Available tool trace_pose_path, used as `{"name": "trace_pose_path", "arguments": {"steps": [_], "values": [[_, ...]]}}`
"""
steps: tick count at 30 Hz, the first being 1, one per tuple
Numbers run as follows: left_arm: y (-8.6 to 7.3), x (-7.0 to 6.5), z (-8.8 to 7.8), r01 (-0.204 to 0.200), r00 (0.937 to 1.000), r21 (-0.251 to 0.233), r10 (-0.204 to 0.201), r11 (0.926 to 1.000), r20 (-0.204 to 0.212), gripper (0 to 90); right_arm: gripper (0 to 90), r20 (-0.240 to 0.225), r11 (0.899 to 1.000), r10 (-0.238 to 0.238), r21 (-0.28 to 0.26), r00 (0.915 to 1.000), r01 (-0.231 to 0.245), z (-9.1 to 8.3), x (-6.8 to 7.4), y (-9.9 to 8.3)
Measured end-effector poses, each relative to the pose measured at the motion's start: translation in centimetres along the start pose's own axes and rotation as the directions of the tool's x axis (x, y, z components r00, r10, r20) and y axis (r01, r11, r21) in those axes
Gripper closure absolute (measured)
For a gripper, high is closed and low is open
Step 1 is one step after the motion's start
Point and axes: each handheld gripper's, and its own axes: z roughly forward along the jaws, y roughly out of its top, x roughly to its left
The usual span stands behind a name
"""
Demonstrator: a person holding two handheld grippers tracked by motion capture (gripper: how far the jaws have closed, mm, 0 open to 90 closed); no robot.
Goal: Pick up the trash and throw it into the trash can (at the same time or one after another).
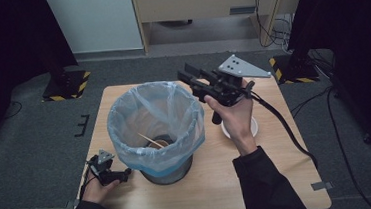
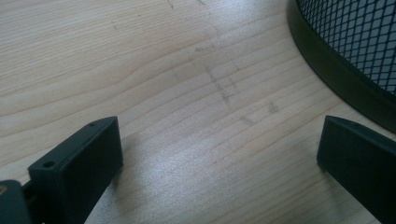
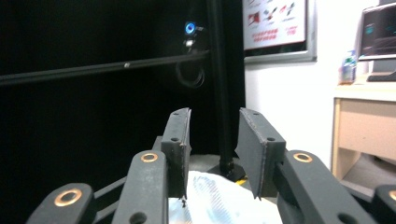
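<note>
Hovering with empty jaws parted, the right gripper (image 1: 187,74) sits above the lined bin's (image 1: 156,137) far rim.

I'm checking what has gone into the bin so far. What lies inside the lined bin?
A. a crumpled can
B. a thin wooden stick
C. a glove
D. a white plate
B: in the high view a thin wooden stick lies slanted at the bottom of the bin, inside its pale blue liner.
</note>
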Motion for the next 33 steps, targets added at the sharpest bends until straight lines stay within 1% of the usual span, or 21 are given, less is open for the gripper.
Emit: {"name": "trace_pose_path", "arguments": {"steps": [1, 4, 7, 9, 13, 17, 19, 21, 24, 25, 26, 27, 28, 30, 32, 33], "values": [[0.0, 0.0, 0.0, 0.000, 1.0000, 0.000, 0.000, 1.0000, 0.000, 0.0, 63.2, 0.009, 1.000, 0.002, -0.001, 1.0000, -0.002, -0.3, -0.3, 0.1], [0.0, 0.0, 0.0, 0.000, 1.0000, 0.000, 0.000, 1.0000, 0.000, 0.0, 61.9, 0.063, 1.000, -0.002, -0.002, 0.9980, 0.002, -1.9, -1.6, 0.0], [0.0, 0.0, 0.0, 0.000, 1.0000, 0.000, 0.000, 1.0000, 0.000, 0.0, 61.4, 0.118, 1.000, -0.017, 0.023, 0.9929, 0.014, -3.2, -2.8, -0.7], [0.0, 0.0, 0.0, 0.000, 1.0000, 0.000, 0.000, 1.0000, 0.000, 0.0, 61.1, 0.144, 0.999, -0.022, 0.035, 0.9893, 0.017, -3.9, -3.7, -1.3], [0.0, 0.0, 0.0, 0.000, 1.0000, 0.000, 0.000, 1.0000, 0.000, 0.0, 60.8, 0.209, 0.997, -0.023, 0.083, 0.9777, 0.006, -5.4, -5.8, -3.5], [0.0, 0.0, 0.0, -0.001, 1.0000, -0.001, 0.001, 1.0000, 0.000, 0.0, 60.9, 0.276, 0.989, -0.024, 0.144, 0.9610, -0.016, -6.5, -7.9, -6.1], [0.0, 0.0, 0.0, 0.000, 1.0000, 0.000, 0.000, 1.0000, 0.000, 0.0, 61.1, 0.302, 0.984, -0.025, 0.177, 0.9530, -0.030, -7.0, -8.9, -7.6], [0.0, 0.0, 0.0, 0.000, 1.0000, 0.000, 0.000, 1.0000, 0.000, 0.0, 61.3, 0.318, 0.978, -0.015, 0.203, 0.9479, -0.053, -7.4, -9.8, -9.1], [0.0, 0.0, 0.0, 0.000, 1.0000, 0.000, 0.000, 1.0000, 0.000, 0.0, 62.5, 0.350, 0.967, -0.008, 0.243, 0.9369, -0.082, -7.9, -11.1, -11.2], [0.0, 0.0, 0.0, 0.000, 1.0000, 0.000, 0.000, 1.0000, 0.000, 0.0, 62.6, 0.361, 0.961, -0.011, 0.260, 0.9327, -0.089, -8.0, -11.5, -11.8], [0.0, 0.0, 0.0, 0.000, 1.0000, -0.002, 0.000, 1.0000, 0.000, 0.0, 62.6, 0.370, 0.953, -0.022, 0.289, 0.9287, -0.093, -8.0, -11.9, -12.3], [0.0, 0.0, 0.0, -0.001, 1.0000, 0.000, 0.001, 1.0000, 0.000, 0.0, 62.8, 0.384, 0.949, -0.034, 0.303, 0.9228, -0.091, -8.1, -12.2, -12.8], [0.0, 0.0, 0.0, 0.000, 1.0000, 0.000, 0.000, 1.0000, 0.000, 0.0, 63.1, 0.390, 0.944, -0.039, 0.315, 0.9200, -0.093, -8.2, -12.5, -13.3], [0.0, 0.0, 0.0, 0.000, 1.0000, 0.000, 0.000, 1.0000, 0.000, 0.0, 63.3, 0.399, 0.933, -0.034, 0.341, 0.9165, -0.114, -8.2, -13.0, -14.4], [0.0, 0.0, 0.0, 0.000, 1.0000, -0.001, 0.000, 1.0000, 0.000, 0.0, 63.6, 0.413, 0.918, -0.042, 0.376, 0.9097, -0.129, -8.2, -13.5, -15.4], [0.0, 0.0, 0.0, 0.000, 1.0000, -0.001, 0.000, 1.0000, 0.000, 0.0, 63.7, 0.419, 0.912, -0.040, 0.387, 0.9071, -0.138, -8.2, -13.7, -15.9]]}}
